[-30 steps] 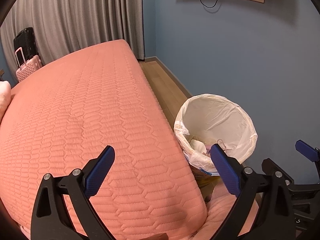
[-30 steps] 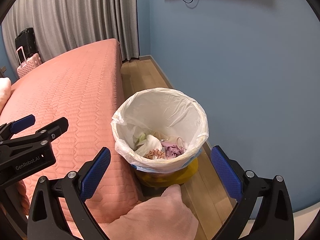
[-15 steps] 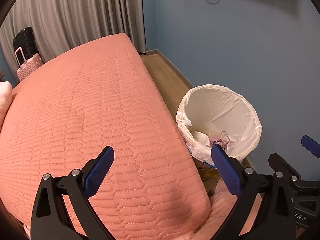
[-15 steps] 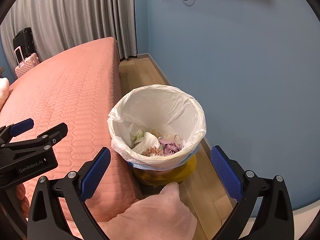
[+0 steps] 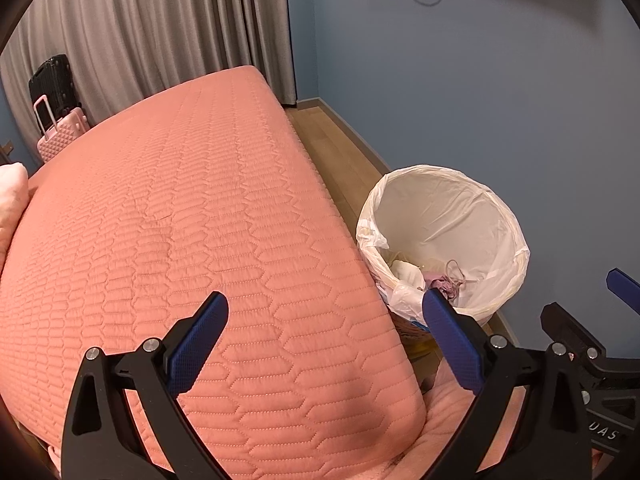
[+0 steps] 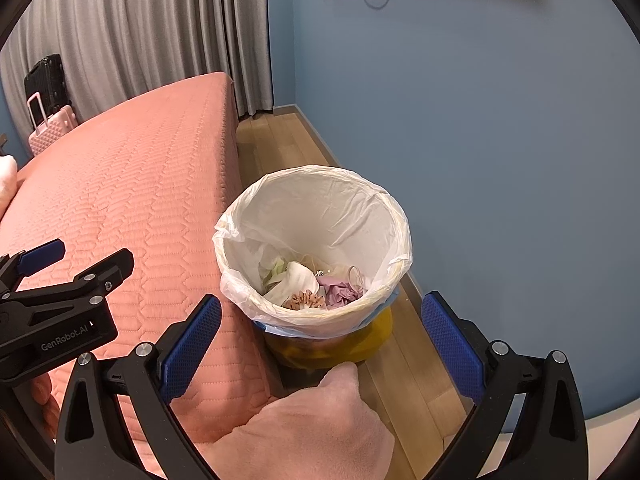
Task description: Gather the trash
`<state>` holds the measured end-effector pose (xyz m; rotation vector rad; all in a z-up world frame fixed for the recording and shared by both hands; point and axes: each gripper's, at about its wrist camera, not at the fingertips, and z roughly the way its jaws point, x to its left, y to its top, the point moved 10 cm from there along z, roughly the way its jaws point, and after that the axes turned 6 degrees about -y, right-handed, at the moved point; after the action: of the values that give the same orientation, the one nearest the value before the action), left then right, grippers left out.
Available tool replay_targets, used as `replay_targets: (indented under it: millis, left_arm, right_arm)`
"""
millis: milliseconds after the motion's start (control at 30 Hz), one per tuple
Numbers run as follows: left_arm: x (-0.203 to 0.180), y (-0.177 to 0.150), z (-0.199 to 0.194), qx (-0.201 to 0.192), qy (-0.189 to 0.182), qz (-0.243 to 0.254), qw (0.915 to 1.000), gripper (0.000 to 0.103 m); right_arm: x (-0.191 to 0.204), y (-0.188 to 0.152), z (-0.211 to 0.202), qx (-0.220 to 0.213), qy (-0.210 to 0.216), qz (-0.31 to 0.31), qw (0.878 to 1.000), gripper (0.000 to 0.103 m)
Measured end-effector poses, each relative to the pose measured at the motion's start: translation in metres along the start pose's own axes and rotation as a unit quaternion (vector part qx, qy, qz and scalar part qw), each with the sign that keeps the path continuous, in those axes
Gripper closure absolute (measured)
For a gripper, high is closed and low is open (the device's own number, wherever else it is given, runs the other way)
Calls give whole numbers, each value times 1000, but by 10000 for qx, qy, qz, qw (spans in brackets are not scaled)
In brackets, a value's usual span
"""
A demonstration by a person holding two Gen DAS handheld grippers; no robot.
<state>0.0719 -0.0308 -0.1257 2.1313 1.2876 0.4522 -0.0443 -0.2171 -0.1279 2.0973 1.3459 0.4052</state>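
Standing on the wooden floor (image 6: 280, 144) between the bed (image 6: 132, 184) and the blue wall (image 6: 500, 120), the yellow bin (image 6: 332, 348) with its white liner (image 6: 316, 208) held the trash (image 6: 316, 284): crumpled white, pink and purple scraps at the bottom. Your right tongs (image 6: 320, 344) hung wide open just above it, gripping nothing. Your left tongs (image 5: 324, 348) were spread wide too, empty, over the bed's quilted coral cover beside the bin. Two suitcases (image 5: 56, 112) stood by the grey curtain (image 5: 160, 32)

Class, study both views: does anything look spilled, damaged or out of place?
Nothing stands out. The trash sits inside the lined bin, which stands upright on the floor beside the bed; no litter shows on either.
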Motion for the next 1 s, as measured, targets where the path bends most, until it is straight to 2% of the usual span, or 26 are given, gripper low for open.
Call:
replay_targets:
  millis: [1000]
  left_arm:
    - [-3,2,-1,-24,17,53,10000,9]
  right_arm:
    - [-3,1,0,2,-10,13,10000,5]
